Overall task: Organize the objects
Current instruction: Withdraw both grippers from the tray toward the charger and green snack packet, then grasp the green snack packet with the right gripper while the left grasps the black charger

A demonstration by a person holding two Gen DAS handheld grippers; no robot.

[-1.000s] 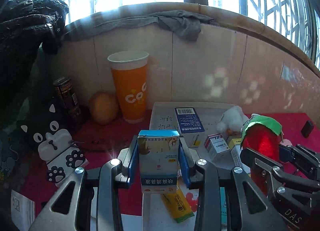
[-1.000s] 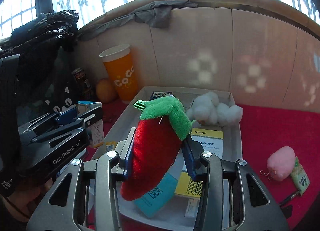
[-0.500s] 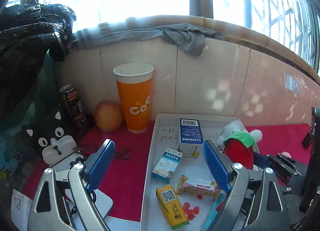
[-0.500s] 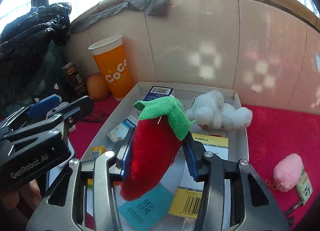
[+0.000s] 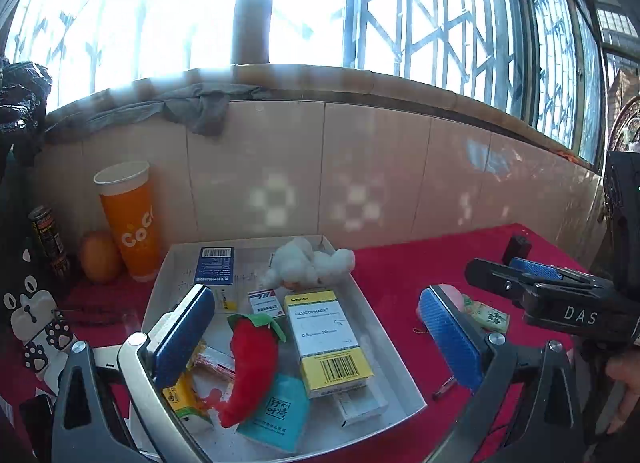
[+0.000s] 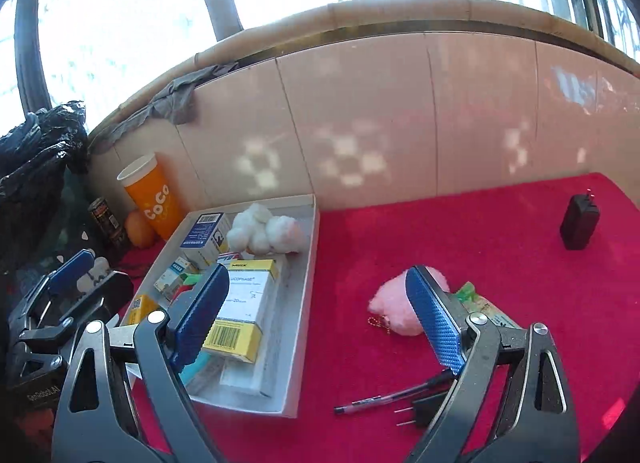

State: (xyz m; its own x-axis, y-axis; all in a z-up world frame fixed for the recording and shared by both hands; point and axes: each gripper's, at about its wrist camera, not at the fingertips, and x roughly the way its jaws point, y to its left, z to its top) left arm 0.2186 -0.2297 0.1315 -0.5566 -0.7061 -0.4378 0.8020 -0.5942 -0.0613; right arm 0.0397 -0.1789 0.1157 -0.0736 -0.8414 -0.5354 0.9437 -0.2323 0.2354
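Note:
A grey tray (image 5: 374, 337) (image 6: 308, 263) on the red cloth holds several boxes, a white fluffy toy (image 5: 310, 263) (image 6: 264, 233), a yellow Glucophage box (image 5: 326, 337) (image 6: 244, 303), a teal packet (image 5: 276, 413) and the red plush chili (image 5: 250, 363), which lies in the tray's middle. My left gripper (image 5: 316, 337) is open and empty above the tray. My right gripper (image 6: 320, 323) is open and empty over the cloth right of the tray, near a pink fluffy keychain (image 6: 390, 305) (image 5: 456, 295). A green sachet (image 5: 486, 315) (image 6: 486, 307) lies beside the keychain.
An orange Coco cup (image 5: 130, 221) (image 6: 154, 201), an orange fruit (image 5: 100, 257) and a can (image 5: 48, 235) stand at the back left by the tiled wall. A black charger (image 6: 578, 219) (image 5: 518, 247), a pen (image 6: 394, 395) and a black plug (image 6: 426, 409) lie on the cloth.
My left gripper opened and dropped its blue-and-white box into the tray. My right gripper released the plush chili into the tray, opened and swung right over the cloth.

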